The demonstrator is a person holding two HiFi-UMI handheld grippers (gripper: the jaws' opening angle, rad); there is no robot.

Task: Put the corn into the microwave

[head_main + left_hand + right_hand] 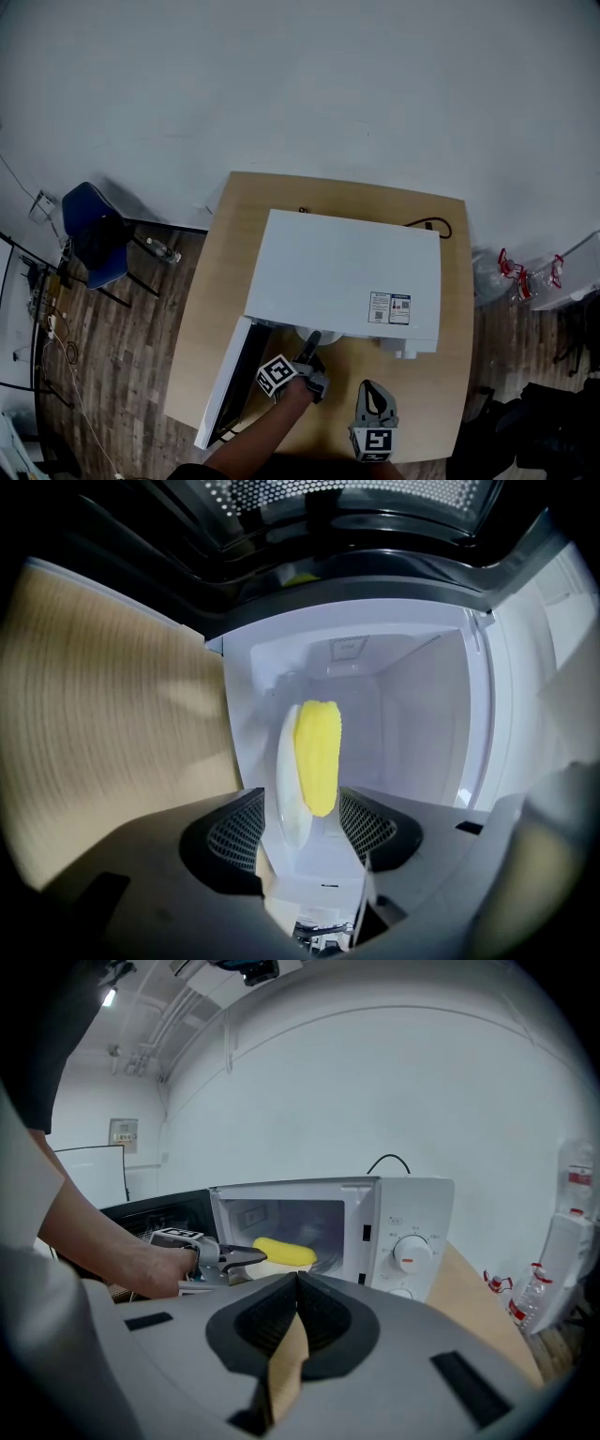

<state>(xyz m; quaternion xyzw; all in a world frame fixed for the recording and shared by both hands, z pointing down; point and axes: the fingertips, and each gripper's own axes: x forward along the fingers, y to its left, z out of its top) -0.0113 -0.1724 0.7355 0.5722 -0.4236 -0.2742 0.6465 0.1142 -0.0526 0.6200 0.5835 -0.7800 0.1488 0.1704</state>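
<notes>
From the head view, the left tool [312, 339] reaches into the microwave [347, 272], mid-tabletop [211, 309]. In the left gripper view its jaws stand apart, not pressing. The corn [318, 757] lies on its plate [284, 789] inside, and a crooked pull-back could snag the rim. In the right gripper view the right tool [296, 1283] is closed and empty.

White wall [281, 75], wood floor [122, 347], blue chair [94, 234]

Microwave [347, 272] mouth open, door [223, 384] swung left; corn [318, 757] on plate [286, 789] fills cavity middle, seemingly.
</notes>
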